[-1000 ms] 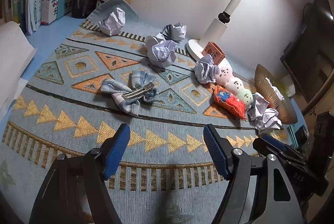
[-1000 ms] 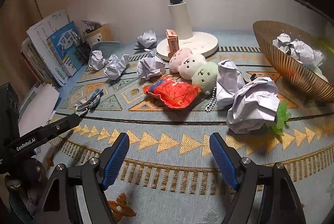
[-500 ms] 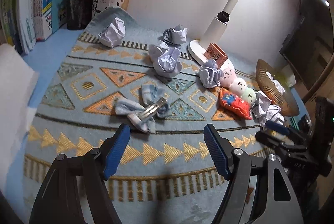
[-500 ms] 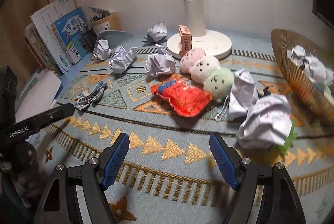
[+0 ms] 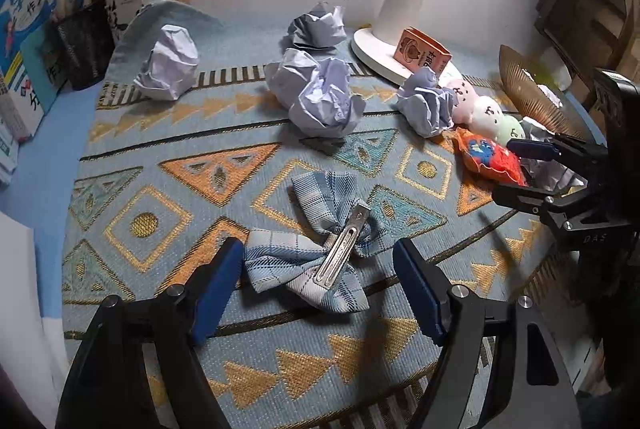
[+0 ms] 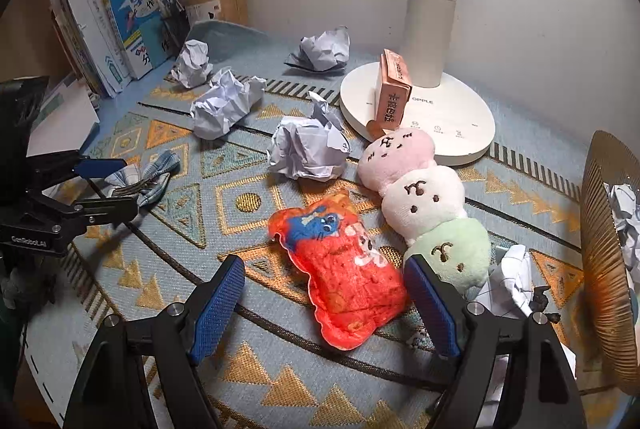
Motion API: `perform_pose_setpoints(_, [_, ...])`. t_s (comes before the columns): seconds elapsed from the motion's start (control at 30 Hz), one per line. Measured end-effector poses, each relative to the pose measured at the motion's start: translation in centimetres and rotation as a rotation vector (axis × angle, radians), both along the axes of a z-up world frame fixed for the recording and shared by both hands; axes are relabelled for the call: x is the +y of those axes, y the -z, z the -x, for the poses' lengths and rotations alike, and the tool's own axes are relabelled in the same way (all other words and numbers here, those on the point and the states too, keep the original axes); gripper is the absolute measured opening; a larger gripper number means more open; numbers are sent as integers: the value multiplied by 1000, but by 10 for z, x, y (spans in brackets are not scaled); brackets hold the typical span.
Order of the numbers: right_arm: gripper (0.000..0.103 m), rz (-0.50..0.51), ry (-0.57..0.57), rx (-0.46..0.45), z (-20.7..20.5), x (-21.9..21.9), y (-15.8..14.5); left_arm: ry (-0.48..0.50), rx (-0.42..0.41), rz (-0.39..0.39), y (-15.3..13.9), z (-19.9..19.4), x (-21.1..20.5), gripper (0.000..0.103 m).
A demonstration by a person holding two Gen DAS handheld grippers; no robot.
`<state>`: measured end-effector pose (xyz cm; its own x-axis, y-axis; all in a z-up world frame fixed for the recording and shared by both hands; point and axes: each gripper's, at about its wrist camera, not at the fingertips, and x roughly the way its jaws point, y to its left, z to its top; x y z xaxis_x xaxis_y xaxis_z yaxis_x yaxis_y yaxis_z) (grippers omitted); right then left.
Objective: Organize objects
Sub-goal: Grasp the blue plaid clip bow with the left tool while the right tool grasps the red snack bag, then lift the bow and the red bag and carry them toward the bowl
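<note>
A blue plaid bow hair clip (image 5: pixel 304 261) lies on the patterned mat (image 5: pixel 180 165), metal clip side up. My left gripper (image 5: pixel 318 271) is open, a blue pad on either side of the bow and neither touching it. A red plush toy (image 6: pixel 344 281) lies flat beside a pink, white and green plush string (image 6: pixel 424 201). My right gripper (image 6: pixel 324 285) straddles the red plush; its jaws are opening and the pads do not press it. Several crumpled paper balls (image 5: pixel 320 97) are scattered over the mat. Each gripper shows in the other's view: the right gripper (image 5: pixel 524 173), the left gripper (image 6: pixel 108 185).
A white lamp base (image 6: pixel 452 117) carries a small orange box (image 6: pixel 394 93). A gold ribbed bowl (image 6: pixel 604 253) holding crumpled paper stands at the right. Books (image 6: pixel 140 21) and pen holders (image 5: pixel 84 45) line the back left. White paper (image 5: pixel 16 289) lies at the left edge.
Both grippers moved forward and rolled. The left one now has the bow between its pads; the right one now has the red plush between its pads and stands slightly wider.
</note>
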<state>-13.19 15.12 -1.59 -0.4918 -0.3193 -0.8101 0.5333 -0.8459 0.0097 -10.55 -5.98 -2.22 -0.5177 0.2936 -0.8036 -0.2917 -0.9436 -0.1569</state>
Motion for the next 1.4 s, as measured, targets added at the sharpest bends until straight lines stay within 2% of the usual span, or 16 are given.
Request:
perform_pose_setpoints(0.07, [81, 10, -4, 7, 1, 0, 2, 1, 11, 36, 0, -1, 5, 72])
perform_pose_setpoints(0.23, [81, -47, 16, -3, 5, -7, 14, -5, 25, 53, -2, -7, 8, 44])
perform_pose_setpoints(0.27, [80, -45, 26, 2, 5, -7, 13, -9, 26, 46, -3, -8, 8, 34])
perform_pose_setpoints(0.3, [74, -44, 39, 5, 4, -5, 12, -10, 18, 35, -3, -9, 9, 28])
perform_pose_setpoints(0.33, [61, -46, 60, 9, 3, -3, 11, -17, 19, 28, -4, -12, 10, 26])
perform_pose_setpoints(0.37, [54, -44, 89, 4, 2, 1, 9, -23, 14, 18, -5, -16, 12, 21])
perform_pose_setpoints(0.4, [38, -31, 117, -5, -1, 6, 6, -29, 14, 5, -7, -21, 14, 20])
perform_pose_setpoints(0.57, [36, 80, 222, -63, -35, 22, -7, -47, 33, -68, -17, -47, 24, 19])
perform_pose_setpoints(0.73, [36, 48, 323, -72, -73, 22, -4, -72, 12, -125, -17, -68, 38, 19])
perform_pose_setpoints(0.83, [38, 12, 281, -80, -84, 12, 0, -69, 1, -113, -10, -76, 43, 25])
perform_pose_setpoints(0.87, [39, 15, 268, -79, -88, 12, 0, -74, -5, -103, -9, -78, 43, 37])
perform_pose_setpoints(0.97, [58, 61, 231, -77, -97, 15, -4, -92, 13, -46, -7, -83, 38, 40])
perform_pose_setpoints(1.0, [68, 69, 238, -64, -100, 18, -5, -89, 10, -43, -6, -82, 37, 42])
perform_pose_setpoints(1.03, [72, 75, 246, -54, -101, 22, -7, -83, 1, -47, -6, -82, 36, 43])
perform_pose_setpoints(1.27, [74, 169, 229, -103, -92, 38, -6, 6, -8, 82, -6, -79, 44, 45])
perform_pose_setpoints(1.4, [74, 188, 201, -126, -91, 35, 2, 22, -24, 65, -6, -85, 32, 45])
